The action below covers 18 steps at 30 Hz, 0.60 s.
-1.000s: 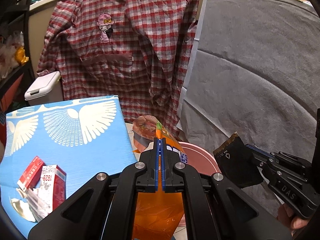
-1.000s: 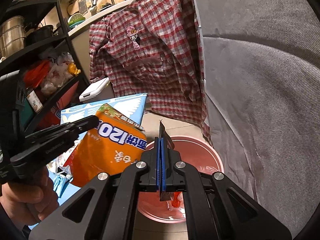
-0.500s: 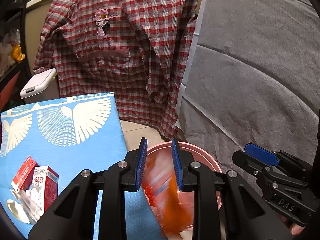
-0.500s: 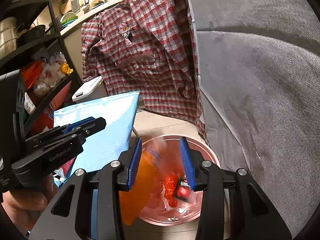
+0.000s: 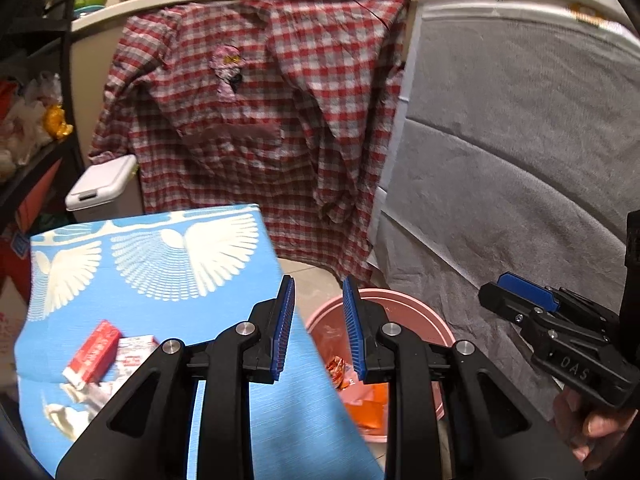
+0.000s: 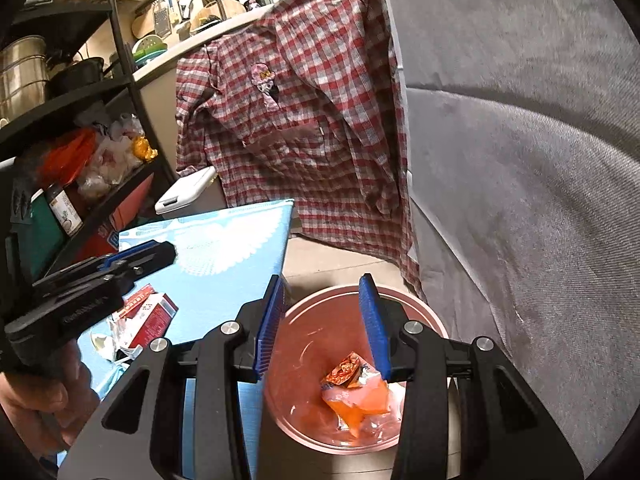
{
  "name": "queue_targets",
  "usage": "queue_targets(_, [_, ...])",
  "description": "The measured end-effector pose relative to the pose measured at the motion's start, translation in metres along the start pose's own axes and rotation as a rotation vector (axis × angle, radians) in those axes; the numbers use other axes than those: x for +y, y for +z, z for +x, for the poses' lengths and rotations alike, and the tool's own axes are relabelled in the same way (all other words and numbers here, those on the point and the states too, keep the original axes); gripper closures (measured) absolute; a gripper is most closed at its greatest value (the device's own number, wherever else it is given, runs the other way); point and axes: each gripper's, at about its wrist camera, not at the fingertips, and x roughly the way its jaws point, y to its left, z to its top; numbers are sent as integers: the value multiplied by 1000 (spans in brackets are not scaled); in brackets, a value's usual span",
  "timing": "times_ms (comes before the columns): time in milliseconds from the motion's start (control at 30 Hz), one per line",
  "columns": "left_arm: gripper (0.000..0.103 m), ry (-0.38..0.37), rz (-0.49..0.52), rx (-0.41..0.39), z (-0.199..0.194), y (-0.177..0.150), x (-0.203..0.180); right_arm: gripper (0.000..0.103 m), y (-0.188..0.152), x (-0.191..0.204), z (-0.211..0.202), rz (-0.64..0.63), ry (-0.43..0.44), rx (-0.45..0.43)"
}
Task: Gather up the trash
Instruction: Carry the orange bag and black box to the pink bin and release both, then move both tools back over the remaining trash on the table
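A pink bin stands on the floor by the blue-clothed table. An orange snack wrapper lies inside it with other scraps. My left gripper hangs open over the table's corner and the bin's near rim, with nothing between its jaws. My right gripper is open above the bin and also empty. Red-and-white cartons and crumpled wrappers lie on the table to the left.
A red plaid shirt hangs over the counter behind the bin. Grey fabric fills the right side. A white lidded box stands behind the table. A dark shelf rack with pots and bags is on the left.
Both grippers went from shut to open. The orange wrapper left my left gripper and the dark piece left my right one; both dropped into the pink bin. My left gripper then rose.
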Motion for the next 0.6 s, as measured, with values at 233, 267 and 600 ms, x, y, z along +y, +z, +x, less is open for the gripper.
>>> queue_targets(233, [79,58,-17,-37,-42,-2,44,62,-2,29,-13,-21,22,-27])
queue_targets(267, [79,74,-21,-43,-51,-4,55,62,-3,34,-14,-27,27,-30])
queue_targets(600, [79,204,-74,-67,-114,-30,151,80,-18,101,-17,-119,145,-28])
